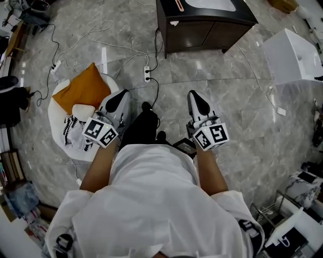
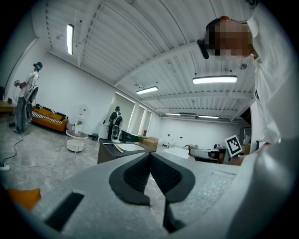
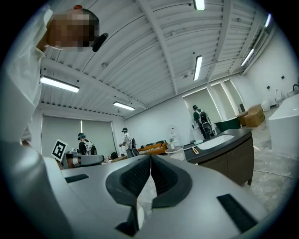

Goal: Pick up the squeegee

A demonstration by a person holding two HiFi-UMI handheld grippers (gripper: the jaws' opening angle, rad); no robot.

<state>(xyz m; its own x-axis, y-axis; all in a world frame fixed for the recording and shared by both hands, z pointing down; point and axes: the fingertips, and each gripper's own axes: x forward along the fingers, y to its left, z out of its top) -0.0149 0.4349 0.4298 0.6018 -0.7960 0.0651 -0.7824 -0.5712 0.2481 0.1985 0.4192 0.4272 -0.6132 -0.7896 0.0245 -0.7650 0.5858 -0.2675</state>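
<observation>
A slim orange tool (image 1: 177, 5), apparently the squeegee, lies on the top of a dark cabinet (image 1: 202, 27) beside its white sink basin. It also shows in the left gripper view (image 2: 117, 148) and the right gripper view (image 3: 195, 150). My left gripper (image 1: 120, 95) and right gripper (image 1: 194, 94) are held level in front of the person's body, side by side, well short of the cabinet. Both point towards it. The left gripper's (image 2: 150, 154) pads meet with nothing between them. The right gripper (image 3: 150, 156) is shut and empty too.
A round white seat (image 1: 58, 118) with an orange cushion (image 1: 83, 88) and a striped cloth stands at the left. A power strip (image 1: 147, 73) and cables lie on the marble floor before the cabinet. A white box (image 1: 290, 53) stands at the right. Other people stand far off.
</observation>
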